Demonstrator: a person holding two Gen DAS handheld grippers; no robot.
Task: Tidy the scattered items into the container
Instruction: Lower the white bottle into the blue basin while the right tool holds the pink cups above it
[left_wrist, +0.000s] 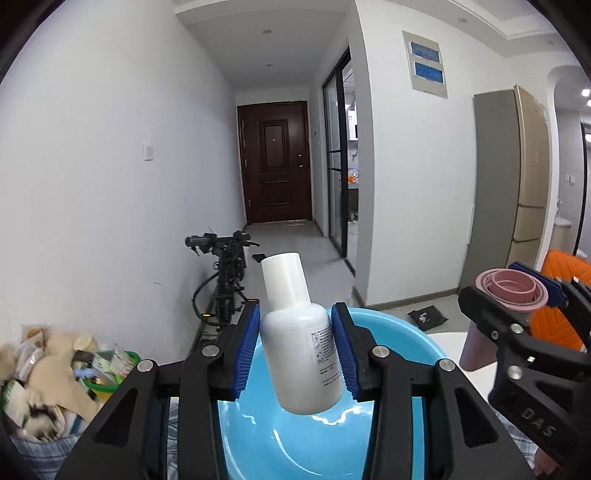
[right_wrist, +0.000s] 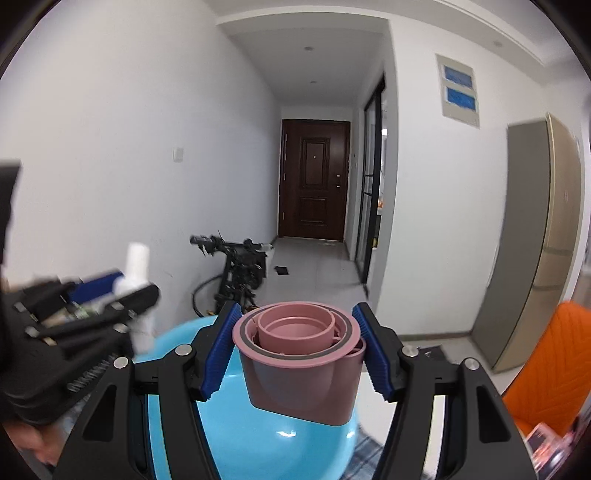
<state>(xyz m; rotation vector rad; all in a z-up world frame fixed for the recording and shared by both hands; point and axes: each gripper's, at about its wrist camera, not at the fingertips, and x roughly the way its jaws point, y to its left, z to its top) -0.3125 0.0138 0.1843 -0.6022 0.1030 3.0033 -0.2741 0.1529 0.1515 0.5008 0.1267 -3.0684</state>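
Up over the blue basin (left_wrist: 388, 435), both tongs loaded. Left tongs (left_wrist: 295, 354) clamped on a white bottle (left_wrist: 303, 354), blue pads (left_wrist: 245, 354) pressing its body from either side, cap end pointing up and away, base hanging above the basin's hollow. Right tongs (right_wrist: 295, 354) clamped on a pink cup set (right_wrist: 301, 354), several cups nested one inside another, gripped just under the outer rim and likewise held over the basin (right_wrist: 251, 443). Seen from the left wrist, right tongs (left_wrist: 517, 306) and cup set (left_wrist: 511, 291) just beside the basin's right edge. Heap of packets and cloth (left_wrist: 55, 373) at far left, on checked fabric (left_wrist: 40, 450). Orange chair (right_wrist: 546, 365) at right.
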